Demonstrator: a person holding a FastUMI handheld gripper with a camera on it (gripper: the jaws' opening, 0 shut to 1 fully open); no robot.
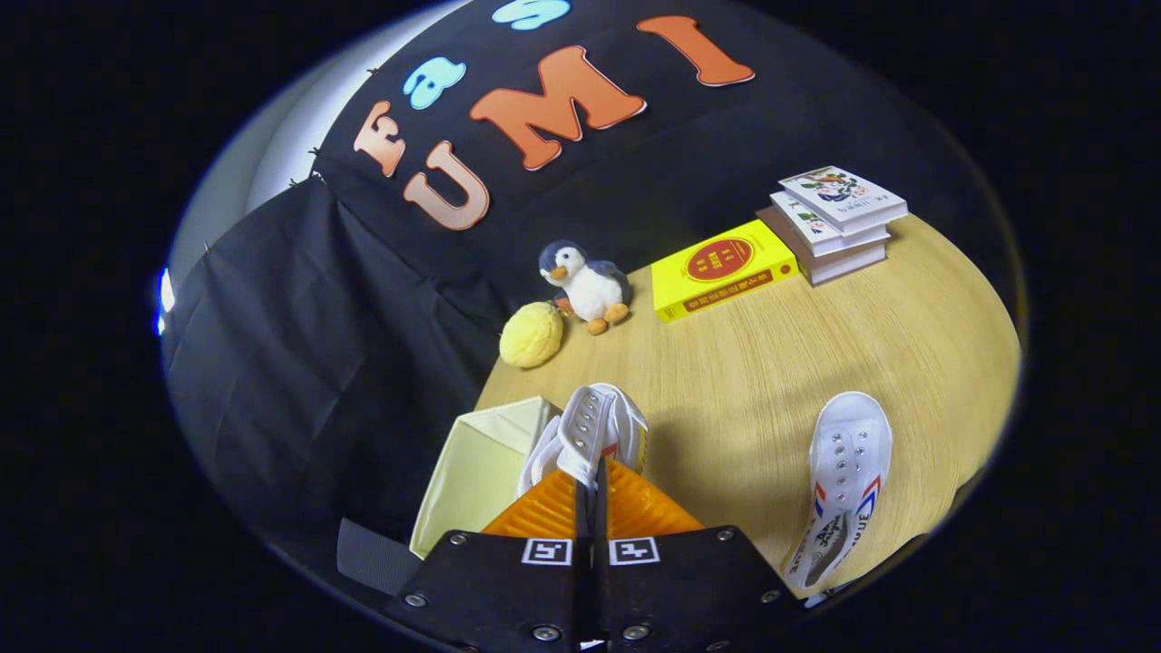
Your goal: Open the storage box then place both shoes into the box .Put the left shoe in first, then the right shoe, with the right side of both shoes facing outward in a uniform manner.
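**Claw clamped on one sneaker above open box; second sneaker on counter**

Claw (pixel 591 481) closed down to a thin gap, both fingers (pixel 544 512) pressed against the tongue area of a white canvas sneaker (pixel 590 426). Held sneaker raised, laces and eyelets facing the camera, toe directed away from the claw. Which foot it fits: cannot tell from this angle.

Storage box (pixel 476 458), pale cream fabric, lid-free and open at the top, sited just to the left of the fingers and partly under the held sneaker. Interior walls visible; contents of the bottom not discernible.

Second sneaker (pixel 843 490), white with red and blue side stripes, lying flat on the wooden counter (pixel 771 381) well to the right of the claw, opening toward the near edge, toe pointing away. Apart from the box.

Beyond the fingers, at the counter's far edge: a yellow plush ball (pixel 531 335) just beside a plush penguin (pixel 588 284). Further right, a yellow book (pixel 721 269) lying flat, and touching its right end a stack of three books (pixel 833 222). Black cloth wall (pixel 299 363) behind and to the left of all items.
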